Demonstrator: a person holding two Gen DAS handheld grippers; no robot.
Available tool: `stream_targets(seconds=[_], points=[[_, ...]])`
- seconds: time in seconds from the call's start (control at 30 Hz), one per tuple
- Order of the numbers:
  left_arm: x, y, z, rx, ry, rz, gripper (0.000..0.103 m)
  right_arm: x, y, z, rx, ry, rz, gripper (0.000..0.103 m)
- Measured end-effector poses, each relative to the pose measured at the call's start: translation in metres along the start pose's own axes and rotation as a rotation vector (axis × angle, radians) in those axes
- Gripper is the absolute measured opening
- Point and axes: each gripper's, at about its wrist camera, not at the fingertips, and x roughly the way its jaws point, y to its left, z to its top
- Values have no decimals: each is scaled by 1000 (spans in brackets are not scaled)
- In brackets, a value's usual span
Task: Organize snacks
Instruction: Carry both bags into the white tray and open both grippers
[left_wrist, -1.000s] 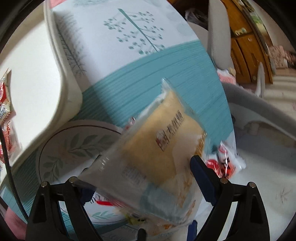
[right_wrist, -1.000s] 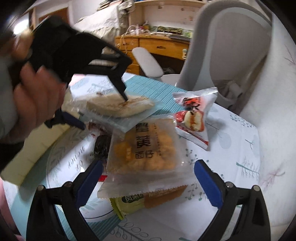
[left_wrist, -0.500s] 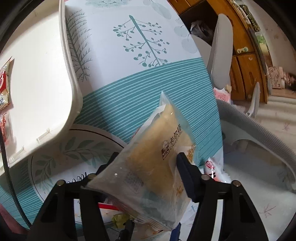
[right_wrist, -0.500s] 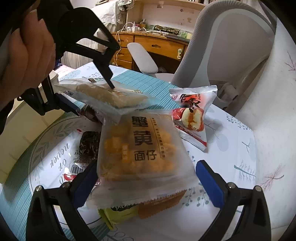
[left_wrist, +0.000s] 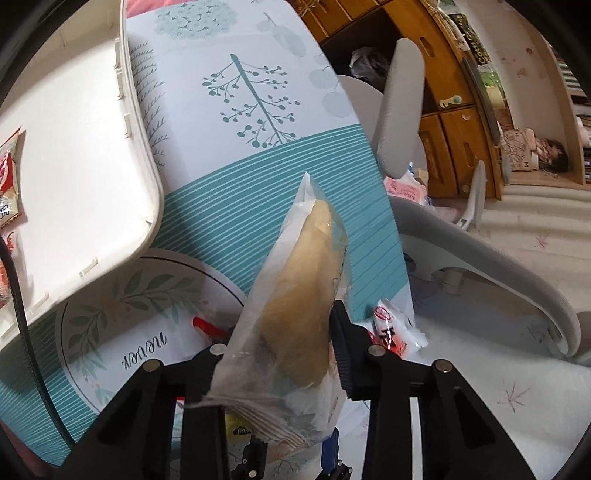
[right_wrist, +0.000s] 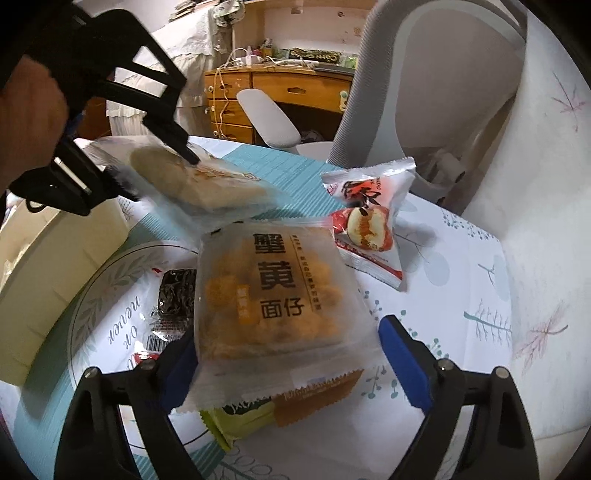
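Grey office chair (right_wrist: 436, 92) filled the upper right of the right wrist view, its backrest rising behind the table edge; in the left wrist view it curved across the right side. Wooden desk with drawers (right_wrist: 280, 92) sat behind it at upper centre, cluttered on top, detail too small to read. Table (left_wrist: 258, 177) wore a cloth with white tree-print areas and a teal striped band. Cream plastic tray (left_wrist: 74, 166) took the upper left of the left wrist view, its rim overhanging the round leaf-pattern plate (left_wrist: 122, 332) at lower left. A red-and-white snack (left_wrist: 7, 184) lay in the tray at far left, cut off by the frame. Large frosted packet with orange puffs and black characters (right_wrist: 277, 295) sat centre in the right wrist view, resting over a green-and-orange packet (right_wrist: 266, 413) below it and partly hiding a dark-wrapped snack (right_wrist: 173, 295) on the plate to its left. Red-and-white bun packet (right_wrist: 373, 218) lay on the cloth at right centre, just beside the frosted one. Right gripper (right_wrist: 288, 365) stood wide apart, blue pads flanking the frosted packet's lower corners; left pad touching or just beside it, right pad apart, nothing clamped. Left gripper (left_wrist: 280, 339) was closed on a clear-wrapped pale tan pastry (left_wrist: 295, 314), held up off the plate at bottom centre, tilted edge-on, tip pointing toward the teal band.
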Motion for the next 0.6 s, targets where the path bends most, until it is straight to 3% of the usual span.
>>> stream_targets(seconds=[0.17, 0.23, 0.6], points=[[-17, 4, -9, 26, 12, 13, 29, -6, -5, -2, 51, 35, 2, 90], [-28, 6, -14, 38, 11, 5, 21, -11, -5, -4, 64, 48, -3, 90], [-93, 20, -45, 151, 3, 21, 20, -57, 6, -18, 131, 76, 17, 89]])
